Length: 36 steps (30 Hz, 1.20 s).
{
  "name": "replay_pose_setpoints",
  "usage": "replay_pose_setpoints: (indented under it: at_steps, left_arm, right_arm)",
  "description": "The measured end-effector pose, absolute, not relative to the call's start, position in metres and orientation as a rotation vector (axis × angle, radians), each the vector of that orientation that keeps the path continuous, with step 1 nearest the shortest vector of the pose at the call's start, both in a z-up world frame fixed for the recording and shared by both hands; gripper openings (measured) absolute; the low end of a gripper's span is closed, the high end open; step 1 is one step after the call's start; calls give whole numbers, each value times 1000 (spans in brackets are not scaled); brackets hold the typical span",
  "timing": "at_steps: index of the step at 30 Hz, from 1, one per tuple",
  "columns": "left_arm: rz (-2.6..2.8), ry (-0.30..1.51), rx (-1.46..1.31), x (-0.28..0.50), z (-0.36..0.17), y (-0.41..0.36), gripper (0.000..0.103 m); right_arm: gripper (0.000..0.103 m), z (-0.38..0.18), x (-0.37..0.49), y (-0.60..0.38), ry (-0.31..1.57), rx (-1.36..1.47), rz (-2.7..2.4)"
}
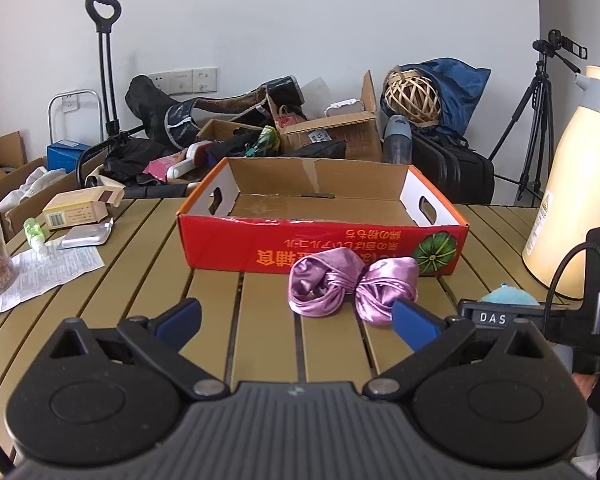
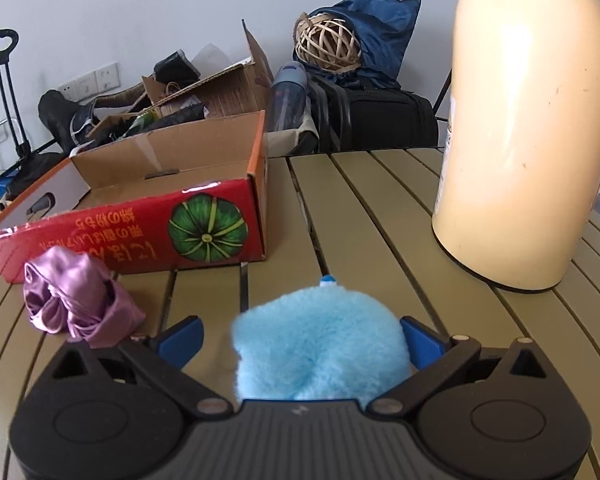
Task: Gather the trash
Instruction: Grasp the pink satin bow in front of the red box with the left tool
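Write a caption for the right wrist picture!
Open tongs around a fluffy blue puff, near a red box.

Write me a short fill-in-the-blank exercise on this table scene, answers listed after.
1. The red cardboard box on the table has a green ____ printed on its front.
2. The fluffy item between the right gripper fingers is light ____.
3. The satin cloth lying in front of the box is ____.
4. The left gripper fingers are ____, holding nothing.

Answers: pumpkin; blue; purple; open
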<state>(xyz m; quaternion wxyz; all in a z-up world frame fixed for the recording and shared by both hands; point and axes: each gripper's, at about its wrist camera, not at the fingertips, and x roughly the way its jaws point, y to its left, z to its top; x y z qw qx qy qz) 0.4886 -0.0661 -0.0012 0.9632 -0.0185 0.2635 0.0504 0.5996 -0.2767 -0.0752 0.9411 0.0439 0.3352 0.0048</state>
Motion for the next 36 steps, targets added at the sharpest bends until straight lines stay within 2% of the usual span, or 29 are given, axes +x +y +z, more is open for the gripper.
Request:
replay_pose_setpoints:
  at_steps: [5, 10, 16, 30, 31, 33, 34, 36]
  left_arm:
    - [101, 549, -32, 501, -3, -76, 103]
    - [111, 567, -40, 520, -6, -82, 103]
    - [116, 594, -32, 550, -9, -101, 103]
    - [208, 651, 131, 613, -46, -156, 102]
    - [215, 656, 138, 615, -49, -158, 98]
    - [222, 684, 139, 621, -53, -159, 83]
    - [226, 702, 133, 623, -55, -159, 71]
    - [239, 708, 125, 624, -56, -156, 66]
  right_arm:
    - [82, -76, 596, -286, 682, 115, 8]
    - [76, -75, 590, -299, 657, 181, 37]
    - [76, -65, 577, -335, 564, 364, 32]
    - [76, -57, 568, -374, 481, 448, 9]
    - [76, -58, 568, -373, 480, 452, 9]
    - [76, -59, 569, -372, 481, 458, 13]
    - [76, -59, 569, -372, 481, 460, 14]
    - [76, -59, 566, -374, 479, 461, 15]
